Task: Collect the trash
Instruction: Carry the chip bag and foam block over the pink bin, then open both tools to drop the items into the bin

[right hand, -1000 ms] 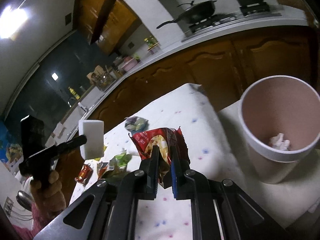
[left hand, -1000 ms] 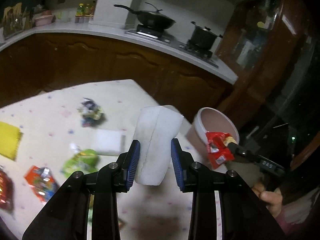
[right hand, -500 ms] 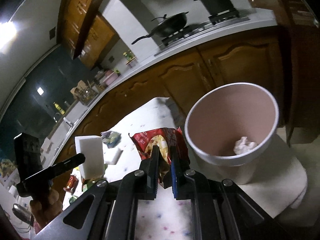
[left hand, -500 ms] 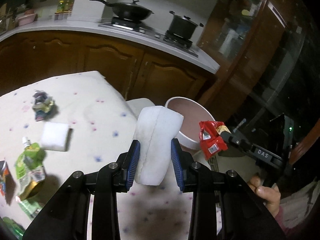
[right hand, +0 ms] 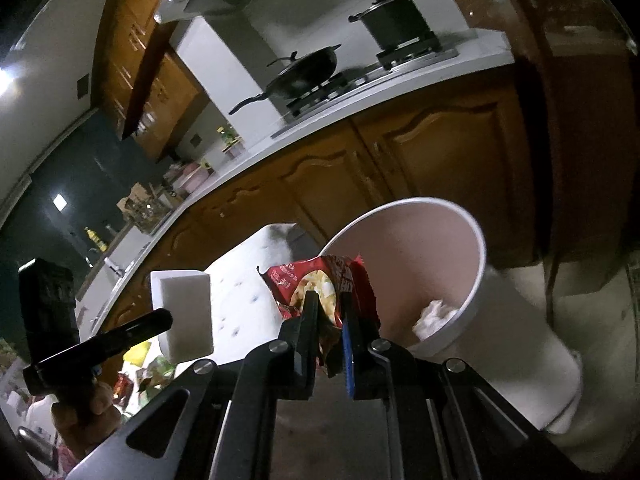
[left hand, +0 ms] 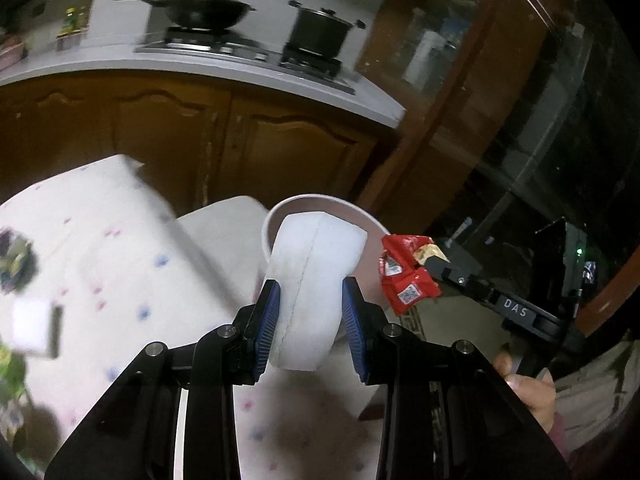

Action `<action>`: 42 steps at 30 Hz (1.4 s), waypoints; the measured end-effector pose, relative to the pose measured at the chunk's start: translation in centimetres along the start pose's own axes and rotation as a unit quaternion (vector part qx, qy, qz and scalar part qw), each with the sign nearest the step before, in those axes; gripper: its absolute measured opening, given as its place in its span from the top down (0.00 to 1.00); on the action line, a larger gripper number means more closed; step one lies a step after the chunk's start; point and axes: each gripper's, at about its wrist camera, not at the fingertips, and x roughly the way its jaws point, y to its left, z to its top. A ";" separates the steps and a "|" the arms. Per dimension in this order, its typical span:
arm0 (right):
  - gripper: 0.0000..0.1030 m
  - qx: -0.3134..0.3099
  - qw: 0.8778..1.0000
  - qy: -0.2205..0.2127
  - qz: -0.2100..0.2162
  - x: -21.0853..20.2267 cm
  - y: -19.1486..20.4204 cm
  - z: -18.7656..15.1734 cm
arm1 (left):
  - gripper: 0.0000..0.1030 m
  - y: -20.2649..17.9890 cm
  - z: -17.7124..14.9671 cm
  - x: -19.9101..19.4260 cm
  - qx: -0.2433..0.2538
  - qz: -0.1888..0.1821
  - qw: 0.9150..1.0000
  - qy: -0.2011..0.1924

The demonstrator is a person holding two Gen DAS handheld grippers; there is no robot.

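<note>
both hands are swinging toward the bin since a second ago: the pink bin (right hand: 404,236), then off to the side in each view, is now sitting right ahead of each pair of tongs. left tongs (left hand: 310,320) are clamping on a white sponge block (left hand: 316,276), blue pads (left hand: 269,320) pressing its two sides, and the block is hanging in front of the bin's (left hand: 280,216) near rim in the left wrist view. right tongs (right hand: 330,332) are pinching nearly together on a crumpled red snack wrapper (right hand: 320,284), which is sticking up in front of the bin's near rim; from the left view the same wrapper (left hand: 404,276) is showing just beside the bin's right edge. white crumpled paper (right hand: 434,316) is lying inside the bin. the bin is standing on a pale stool (right hand: 520,352) just beside the table (left hand: 100,240), whose spotted cloth is carrying more litter: a second white block (left hand: 32,328) and a dark wrapper (left hand: 14,256), both blurred. a wok (left hand: 204,10) and a pot (left hand: 320,28) are sitting on the stove behind.
</note>
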 end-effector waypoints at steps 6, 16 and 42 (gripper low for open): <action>0.90 -0.006 1.000 -0.005 -0.026 0.9 -1.7 1.9 | 0.70 -1.7 2.8 5.0 0.016 -0.006 1.000 0.016; 0.89 0.004 0.999 0.015 -0.051 3.7 -4.9 3.4 | 0.67 -1.5 3.7 12.4 -0.002 0.001 0.999 0.054; 0.27 0.027 0.999 -0.007 -0.025 2.3 -3.5 2.3 | 0.37 1.4 0.4 6.1 -0.053 0.028 0.998 0.023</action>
